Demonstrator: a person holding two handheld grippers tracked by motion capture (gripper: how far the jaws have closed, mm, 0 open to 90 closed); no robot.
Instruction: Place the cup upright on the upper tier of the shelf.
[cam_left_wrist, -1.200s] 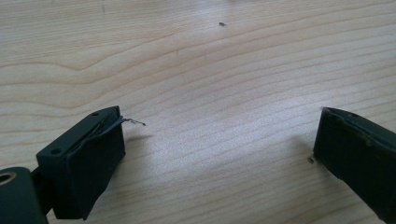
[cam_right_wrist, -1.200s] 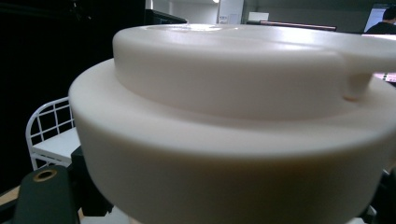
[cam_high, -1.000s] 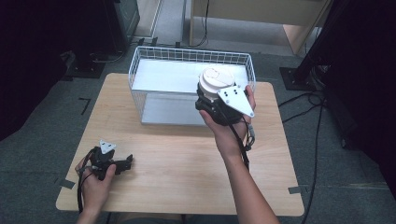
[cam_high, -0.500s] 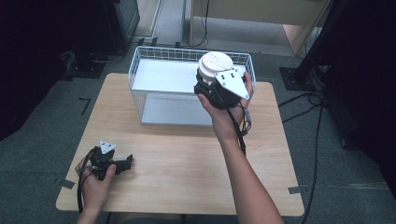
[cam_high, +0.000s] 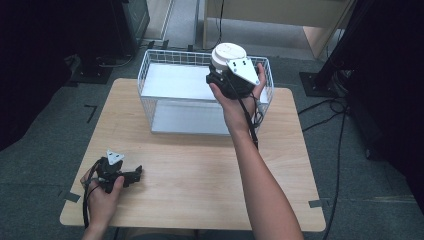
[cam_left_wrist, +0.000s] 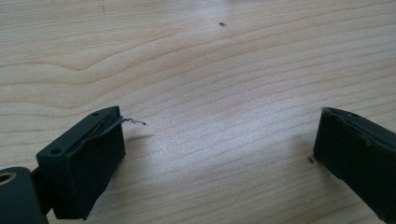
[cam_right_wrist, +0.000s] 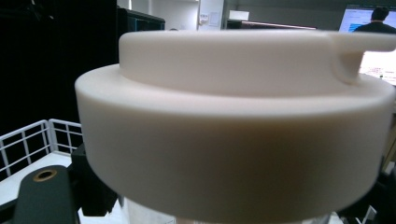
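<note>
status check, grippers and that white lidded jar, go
Right gripper shut on white-lidded jar, held over wire basket. Left gripper open, on table. Nothing blocking.

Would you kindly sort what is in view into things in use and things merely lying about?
In use:
- right gripper, shut on the white-lidded container
- white wire basket, below the container

Lying about:
- left gripper, jaws open, resting on the wooden table
- floor cables

High view down over table (cam_high: 200, 165); gripper views close-up, sharing table grain and perhaps basket (cam_right_wrist: 28, 140).
</note>
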